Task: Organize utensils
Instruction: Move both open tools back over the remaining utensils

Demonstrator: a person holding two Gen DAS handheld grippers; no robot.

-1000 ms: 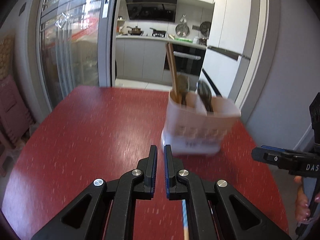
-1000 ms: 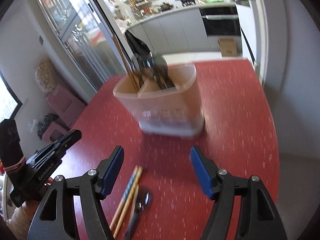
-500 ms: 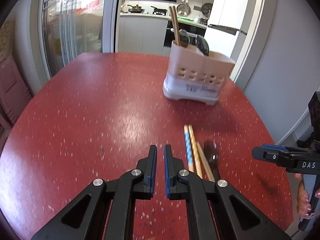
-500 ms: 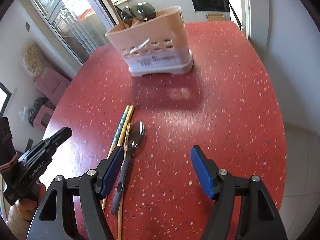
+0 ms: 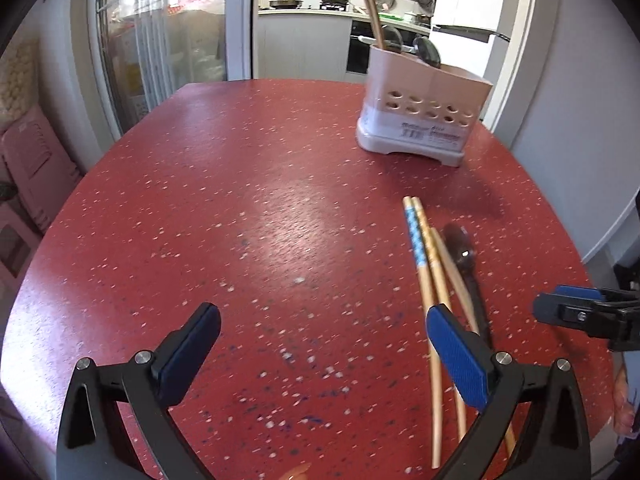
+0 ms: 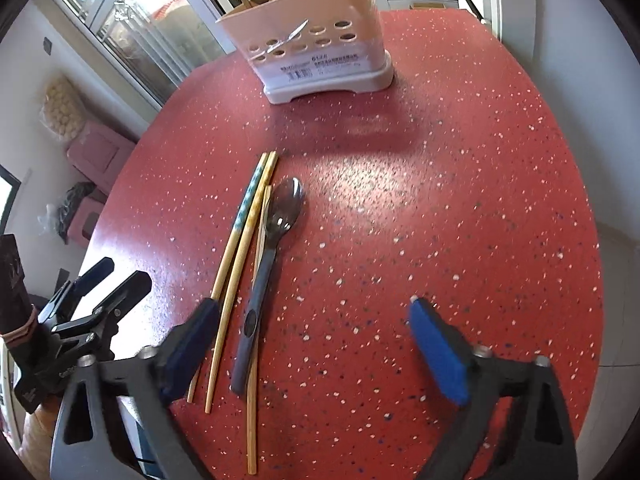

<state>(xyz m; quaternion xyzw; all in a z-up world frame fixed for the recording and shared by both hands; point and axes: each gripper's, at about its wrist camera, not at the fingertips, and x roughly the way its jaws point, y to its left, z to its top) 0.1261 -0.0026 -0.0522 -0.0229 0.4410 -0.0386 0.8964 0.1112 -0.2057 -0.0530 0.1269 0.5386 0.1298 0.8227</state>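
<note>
Left wrist: left gripper [image 5: 320, 334] spread wide, empty, over speckled red table [image 5: 240, 220]; perforated plastic caddy [image 5: 424, 114] near far right edge. Right wrist: right gripper [image 6: 316, 328] released, empty; wooden chopsticks [image 6: 240, 248] touching dark spoon [image 6: 272, 236] mid-table.

Glossy speckled red table [image 6: 460, 200]; smooth pale plastic caddy [image 6: 320, 60]; matt wooden-looking chopsticks [image 6: 240, 256], one blue-patterned; dark spoon [image 6: 276, 224] with shiny translucent bowl and matt grey handle.
</note>
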